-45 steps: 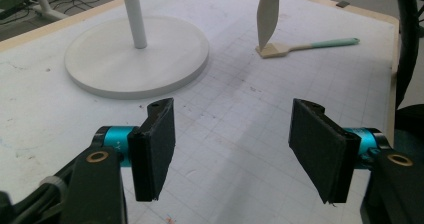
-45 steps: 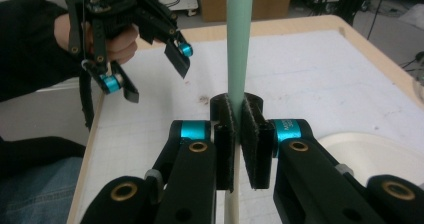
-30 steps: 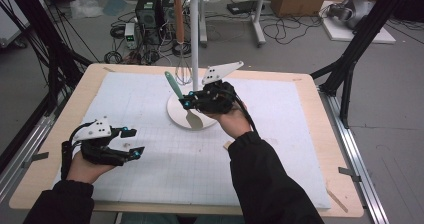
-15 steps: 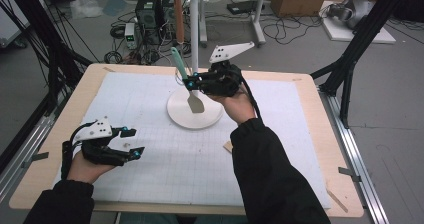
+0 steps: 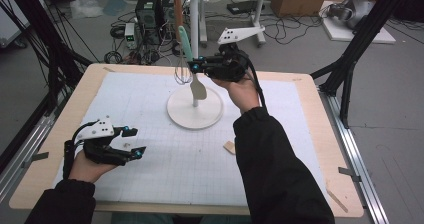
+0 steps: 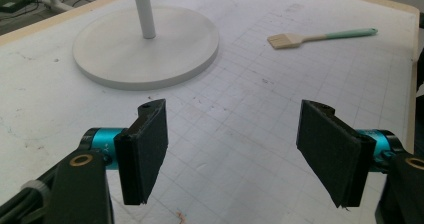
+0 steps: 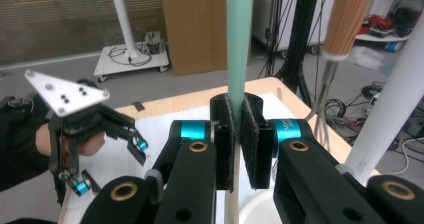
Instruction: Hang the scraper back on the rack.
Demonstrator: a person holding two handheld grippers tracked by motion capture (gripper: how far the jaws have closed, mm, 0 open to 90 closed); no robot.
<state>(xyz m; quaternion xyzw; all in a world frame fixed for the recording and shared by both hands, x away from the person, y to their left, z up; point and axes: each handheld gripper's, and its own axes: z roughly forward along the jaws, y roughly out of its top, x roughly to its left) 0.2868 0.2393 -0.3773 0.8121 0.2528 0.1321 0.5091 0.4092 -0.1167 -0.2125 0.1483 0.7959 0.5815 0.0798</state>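
Cluttered workshop floor beyond a wooden table (image 5: 300, 84) with white gridded mat (image 5: 150, 104). Far centre: white utensil stand (image 5: 194, 111). Right gripper (image 5: 196, 67) raised beside its pole, clamped on mint-handled spatula (image 5: 191, 66). Near left: left gripper (image 5: 134, 141), jaws wide apart, empty. Small brush (image 6: 320, 36) lying right.

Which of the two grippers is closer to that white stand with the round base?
Right. The right gripper hovers above the white stand, holding a spatula; the left gripper rests near the table's front-left.
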